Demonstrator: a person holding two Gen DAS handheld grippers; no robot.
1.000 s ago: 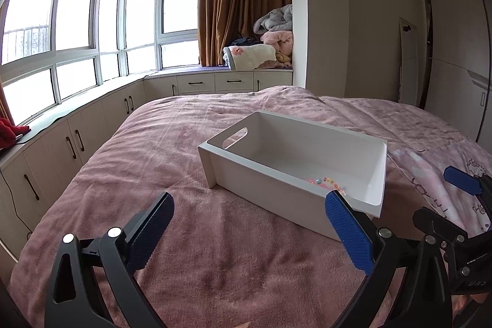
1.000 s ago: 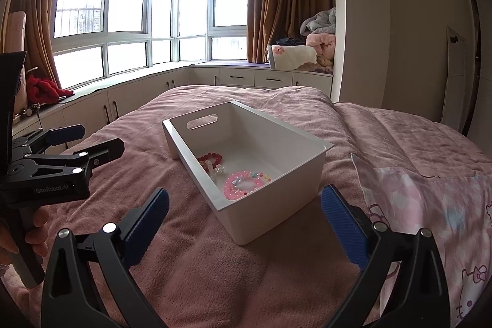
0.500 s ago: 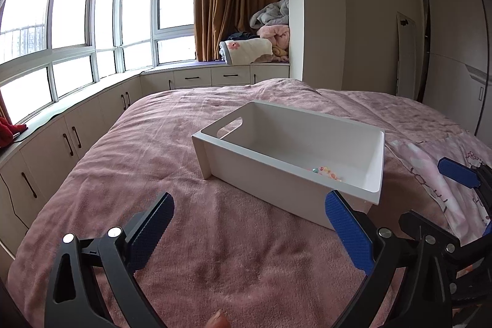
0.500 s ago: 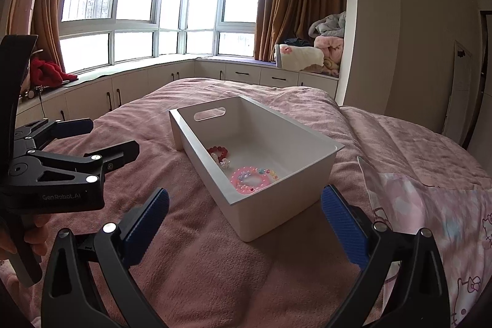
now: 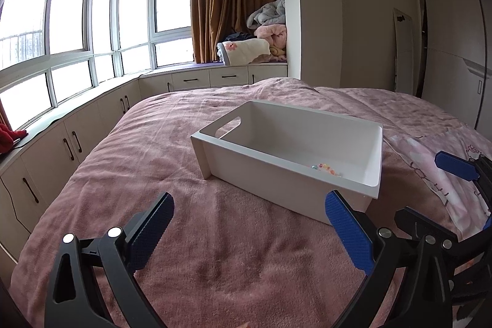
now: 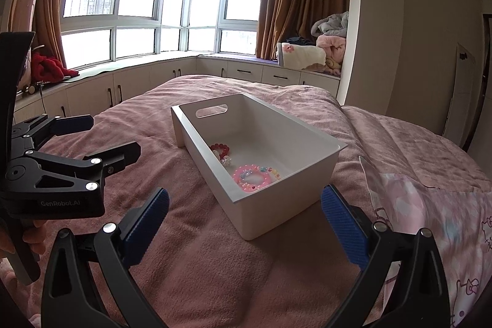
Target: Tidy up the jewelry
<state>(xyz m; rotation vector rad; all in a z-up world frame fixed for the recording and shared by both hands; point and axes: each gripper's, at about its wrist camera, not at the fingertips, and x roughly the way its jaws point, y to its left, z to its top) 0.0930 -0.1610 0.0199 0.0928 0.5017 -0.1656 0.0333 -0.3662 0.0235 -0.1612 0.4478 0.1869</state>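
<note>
A white plastic bin (image 6: pixel 313 143) (image 5: pixel 276 174) with a handle slot sits on the pink bedspread. Inside it lie a pink bead bracelet (image 6: pixel 252 178), a pastel bead bracelet (image 6: pixel 272 171) (image 5: pixel 324 167), a red bead bracelet (image 6: pixel 220 148) and a small clear piece (image 6: pixel 227 161). My left gripper (image 5: pixel 249 231) is open and empty, just short of the bin's long side. My right gripper (image 6: pixel 244 223) is open and empty, in front of the bin's near corner. The right wrist view also shows the left gripper (image 6: pixel 101 134) open at the left.
A Hello Kitty patterned pillowcase (image 6: pixel 436 223) lies on the bed to the right of the bin. Low cabinets (image 5: pixel 70 143) line the bay window on the left. Folded blankets (image 5: pixel 261 36) are piled on the window seat. A wardrobe (image 5: pixel 452 51) stands far right.
Both grippers have drawn back and risen a little, so the bin sits slightly farther off and lower in both views. Both stay open and empty.
</note>
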